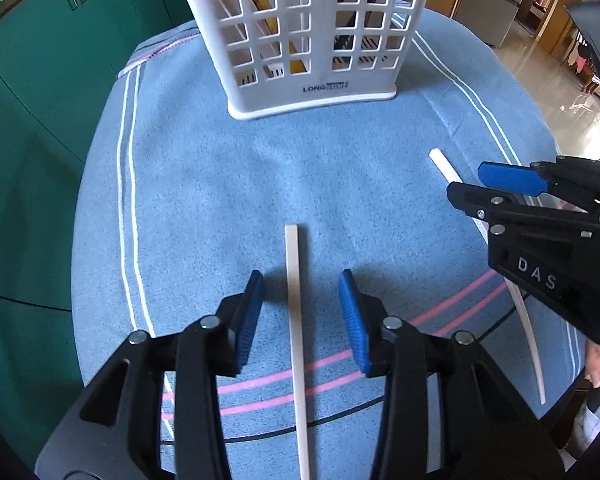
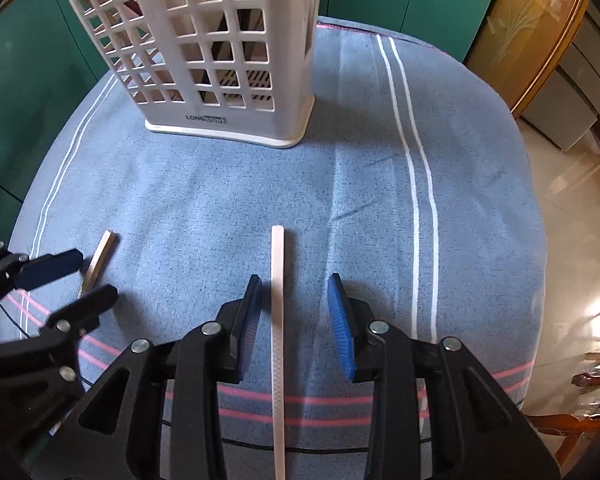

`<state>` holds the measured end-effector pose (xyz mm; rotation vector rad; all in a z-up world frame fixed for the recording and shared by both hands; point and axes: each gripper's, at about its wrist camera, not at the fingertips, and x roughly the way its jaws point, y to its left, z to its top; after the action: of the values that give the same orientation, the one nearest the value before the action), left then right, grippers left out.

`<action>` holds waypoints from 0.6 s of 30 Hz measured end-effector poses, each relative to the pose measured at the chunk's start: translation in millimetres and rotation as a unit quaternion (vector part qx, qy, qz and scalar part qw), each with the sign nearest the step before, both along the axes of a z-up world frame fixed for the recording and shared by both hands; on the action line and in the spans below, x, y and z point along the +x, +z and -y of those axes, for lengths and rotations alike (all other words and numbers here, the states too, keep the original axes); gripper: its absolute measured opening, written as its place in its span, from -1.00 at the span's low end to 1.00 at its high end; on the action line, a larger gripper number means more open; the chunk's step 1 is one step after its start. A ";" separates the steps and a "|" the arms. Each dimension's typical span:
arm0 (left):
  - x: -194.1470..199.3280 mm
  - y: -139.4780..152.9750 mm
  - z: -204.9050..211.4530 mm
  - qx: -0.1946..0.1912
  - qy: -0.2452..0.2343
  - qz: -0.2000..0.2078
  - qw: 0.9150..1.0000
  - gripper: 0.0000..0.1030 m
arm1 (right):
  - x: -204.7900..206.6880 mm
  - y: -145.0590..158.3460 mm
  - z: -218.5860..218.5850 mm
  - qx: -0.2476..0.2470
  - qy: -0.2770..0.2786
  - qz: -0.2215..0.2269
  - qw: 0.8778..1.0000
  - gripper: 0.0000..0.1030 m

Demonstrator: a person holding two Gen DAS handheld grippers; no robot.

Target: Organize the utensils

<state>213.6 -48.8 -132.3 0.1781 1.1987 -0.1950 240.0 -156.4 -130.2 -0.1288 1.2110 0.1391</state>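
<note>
A: Look, the left tongs (image 1: 302, 312) are standing apart, with a pale stick (image 1: 296, 320) lying between the blue pads. The pads are not touching it.

B: And the right tongs (image 2: 294, 316) are standing apart too, around a white stick (image 2: 278, 320) with a criss-cross pattern. The left pad is sitting very close to it, but I am not seeing a squeeze.

A: Both sticks are lying flat on the blue cloth (image 1: 220, 184) over the surface, on the near side. The white basket (image 1: 308, 40) is standing on the far side.

B: I am guessing they are chopsticks. They are looking thin, light and stiff, and probably smooth, so they could be slipping or rolling.

A: Then grabbing near the middle seems best, so the stick is not tipping down at one end.

B: What is your view showing that mine is not?

A: Mine is showing the whole length of your white stick, bending away to the right, and a bit of a hand. It is also showing yellow and dark things inside the basket.

B: Mine is showing the pattern on the white stick.
</note>
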 end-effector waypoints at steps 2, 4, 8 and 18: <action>0.3 0.2 0.9 0.001 0.001 0.000 1.000 -0.19 | 2.7 -0.9 -0.5 0.005 0.000 -0.002 1.000 -0.34; 0.2 0.0 0.2 -0.001 0.001 -0.001 1.000 -0.18 | 7.6 -1.7 0.8 0.009 -0.002 -0.003 1.000 -0.34; -0.4 -0.7 -0.6 -0.001 0.004 -0.001 1.000 -0.10 | 13.4 -2.1 1.3 0.010 0.000 0.001 1.000 -0.34; 10.0 -4.7 -9.6 0.001 0.007 -0.002 1.000 0.04 | 9.6 -0.8 -1.6 0.005 0.010 0.005 1.000 -0.34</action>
<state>223.6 -39.1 -137.0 0.1712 1.2046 -0.1814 249.6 -154.8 -131.0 -0.1324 1.1982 0.1609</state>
